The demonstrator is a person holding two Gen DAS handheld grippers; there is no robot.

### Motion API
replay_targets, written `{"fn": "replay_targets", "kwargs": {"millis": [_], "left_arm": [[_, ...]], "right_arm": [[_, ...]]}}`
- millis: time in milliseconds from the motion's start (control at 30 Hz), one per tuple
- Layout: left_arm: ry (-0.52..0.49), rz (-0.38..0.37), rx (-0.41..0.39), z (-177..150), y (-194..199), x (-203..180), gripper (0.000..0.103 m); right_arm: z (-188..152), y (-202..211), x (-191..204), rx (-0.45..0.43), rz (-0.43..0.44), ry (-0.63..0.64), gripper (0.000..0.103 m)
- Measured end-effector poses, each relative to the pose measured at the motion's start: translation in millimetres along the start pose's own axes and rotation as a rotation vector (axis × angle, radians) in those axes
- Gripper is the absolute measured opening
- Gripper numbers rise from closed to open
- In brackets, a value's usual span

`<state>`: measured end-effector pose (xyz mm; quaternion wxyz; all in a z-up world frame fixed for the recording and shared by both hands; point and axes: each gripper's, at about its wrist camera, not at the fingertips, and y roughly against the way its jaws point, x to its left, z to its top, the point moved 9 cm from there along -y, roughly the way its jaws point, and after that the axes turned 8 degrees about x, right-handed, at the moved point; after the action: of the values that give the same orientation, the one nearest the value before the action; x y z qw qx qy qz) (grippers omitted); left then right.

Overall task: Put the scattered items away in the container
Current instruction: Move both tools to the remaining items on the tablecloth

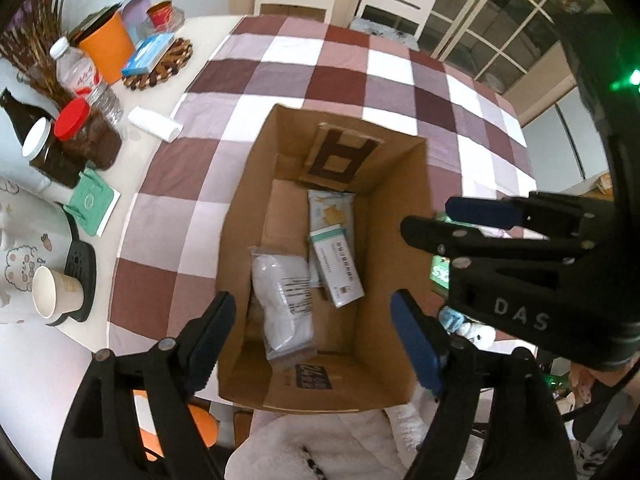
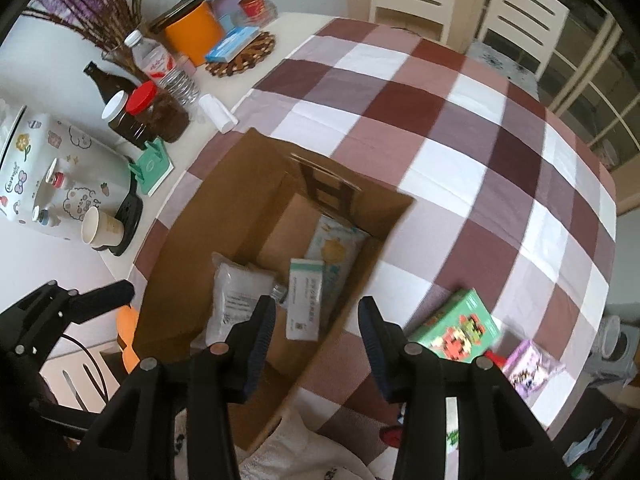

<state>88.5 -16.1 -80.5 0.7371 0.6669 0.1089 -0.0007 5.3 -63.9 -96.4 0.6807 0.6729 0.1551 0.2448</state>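
Both the left gripper (image 1: 312,332) and right gripper (image 2: 316,338) are held spread and empty above the cardboard box (image 2: 192,240), with a green box (image 2: 456,330) left just right of the right gripper, seemingly awaiting collection.

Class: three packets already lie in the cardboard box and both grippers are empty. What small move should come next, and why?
Probably swing the right gripper rightward toward the green box on the checked cloth. Its jaws stand open and empty, and that box lies just outside the cardboard box, nearest this gripper.
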Motion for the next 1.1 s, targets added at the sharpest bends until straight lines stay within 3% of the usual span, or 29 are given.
{"fn": "replay_targets", "kwargs": {"millis": [267,700,867,1100], "left_arm": [[-0.097,-0.034,0.011,-13,-1,-56,0.081],[-0.26,-0.111,0.083,-42,-33,-181,0.081],[-0.292,-0.105,0.106,-48,-57,-214,0.081],[-0.306,-0.077,0.169,-64,-108,-228,0.081]], "right_arm": [[-48,6,-49,-0.012,0.005,-0.137,0.045],[-153,8,-195,-0.026,-0.014,-0.46,0.045],[-181,0,-219,-0.02,-0.001,-0.506,0.045],[-210,-34,-223,0.026,0.077,-0.514,0.045]]}}
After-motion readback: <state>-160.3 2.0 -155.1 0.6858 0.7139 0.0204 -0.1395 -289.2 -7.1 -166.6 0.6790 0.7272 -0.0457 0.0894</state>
